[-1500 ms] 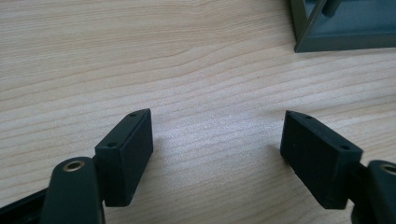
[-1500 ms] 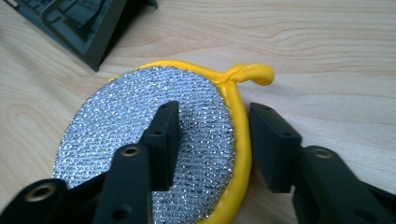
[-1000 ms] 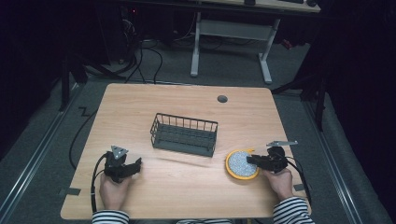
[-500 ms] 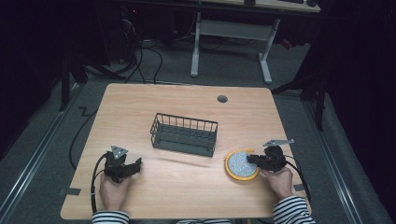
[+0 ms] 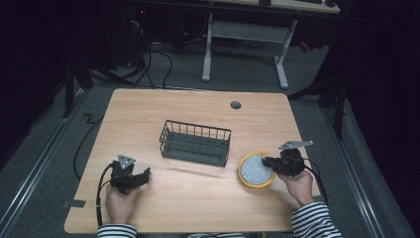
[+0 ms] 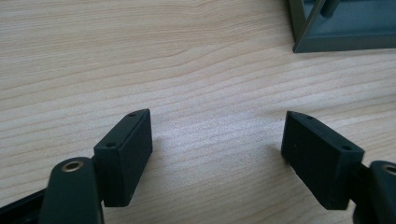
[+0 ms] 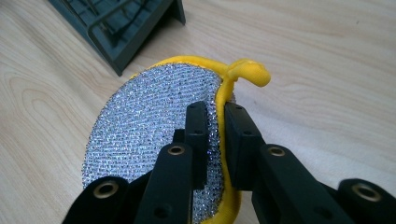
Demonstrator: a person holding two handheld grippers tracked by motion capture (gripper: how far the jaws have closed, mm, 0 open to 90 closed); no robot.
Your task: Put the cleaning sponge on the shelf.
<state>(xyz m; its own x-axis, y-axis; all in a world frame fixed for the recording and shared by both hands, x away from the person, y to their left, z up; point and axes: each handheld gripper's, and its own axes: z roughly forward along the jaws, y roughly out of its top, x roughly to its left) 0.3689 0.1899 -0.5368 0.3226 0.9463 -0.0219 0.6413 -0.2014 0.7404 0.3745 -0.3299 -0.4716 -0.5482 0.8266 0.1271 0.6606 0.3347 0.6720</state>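
- I noted the scrubber [image 7: 154,130] first: a round pad, its face a silvery, glittering mesh in fine rows, ringed by a bright yellow rim.
- A small yellow loop curled off the rim at about 1 o'clock in the right gripper view.
- In that view the pad stood tilted, its silver face turned toward 10 o'clock, rim edge-on to the camera.
- The right gripper [image 7: 215,116] had its jaws pinched onto the rim, one pad on the mesh face, the other on the yellow back. They had just been closing, with the scrubber's edge between them.
- From the high view, the scrubber [image 5: 256,169] sat at roughly 4 o'clock on the table [image 5: 198,109], near the front right corner, with the right gripper [image 5: 266,161] at its 3 o'clock side.
- The wire basket [image 5: 195,144], dark grey, sat mid-table, at about 10 o'clock from the scrubber and apart from it. Its corner showed at 11 o'clock in the right gripper view.
- The left gripper [image 5: 144,174] rested at 8 o'clock on the table, in the person's left hand [image 5: 120,202].
- In the left gripper view its jaws stood wide apart over bare wood, nothing between them.
- Striped sleeves showed at the table's near edge.
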